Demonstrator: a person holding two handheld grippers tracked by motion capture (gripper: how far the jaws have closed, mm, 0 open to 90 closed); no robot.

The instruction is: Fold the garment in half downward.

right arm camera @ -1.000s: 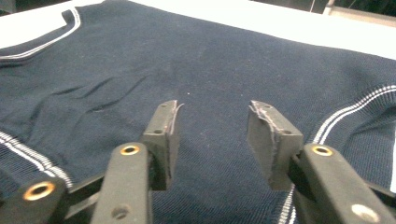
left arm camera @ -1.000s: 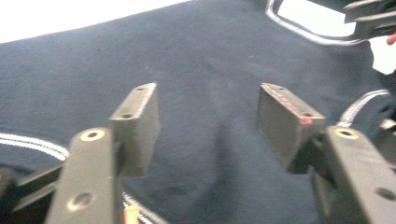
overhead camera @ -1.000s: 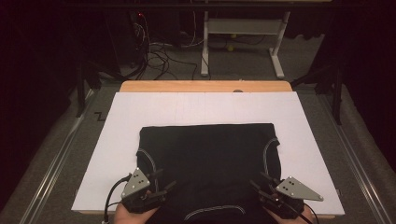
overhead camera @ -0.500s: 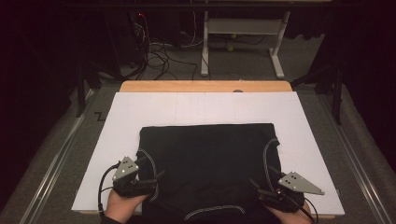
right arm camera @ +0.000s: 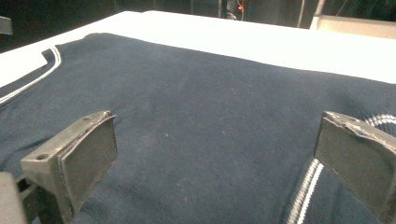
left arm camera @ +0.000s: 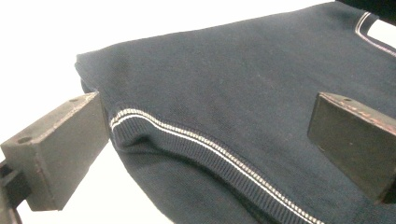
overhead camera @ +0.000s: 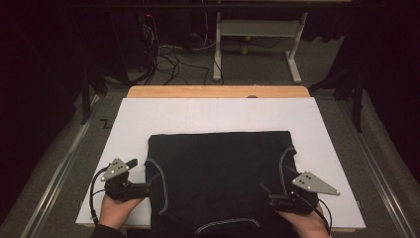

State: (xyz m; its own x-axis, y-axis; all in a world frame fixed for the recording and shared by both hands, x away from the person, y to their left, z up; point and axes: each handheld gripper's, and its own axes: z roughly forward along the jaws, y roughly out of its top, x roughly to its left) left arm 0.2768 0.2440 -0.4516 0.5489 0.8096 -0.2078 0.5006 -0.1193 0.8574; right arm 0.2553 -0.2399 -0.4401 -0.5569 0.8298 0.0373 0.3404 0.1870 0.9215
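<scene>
A dark garment [overhead camera: 220, 178] with white-striped trim lies folded flat on the white sheet [overhead camera: 218, 116]. My left gripper [overhead camera: 144, 172] stands open at the garment's left edge. In the left gripper view [left arm camera: 205, 140], one jaw hangs over the sheet and the other over the cloth, with the striped trim [left arm camera: 201, 140] running between them. My right gripper [overhead camera: 276, 182] is open low over the garment's near right part. In the right gripper view [right arm camera: 215, 154], both jaws are above the cloth [right arm camera: 210, 102] and stripes [right arm camera: 303, 191] run by the right jaw. Both pairs of jaws have just been opening, and neither pinches anything.
The sheet covers a wooden table whose far edge [overhead camera: 218, 91] shows bare. Metal rails [overhead camera: 59, 173] run along the floor on both sides. A white desk frame [overhead camera: 257, 39] and loose cables [overhead camera: 168, 54] stand beyond the table in the dark.
Both grippers' jaws have opened wide. My left gripper has slid left, from over the garment to its left edge. My right gripper has shifted slightly.
</scene>
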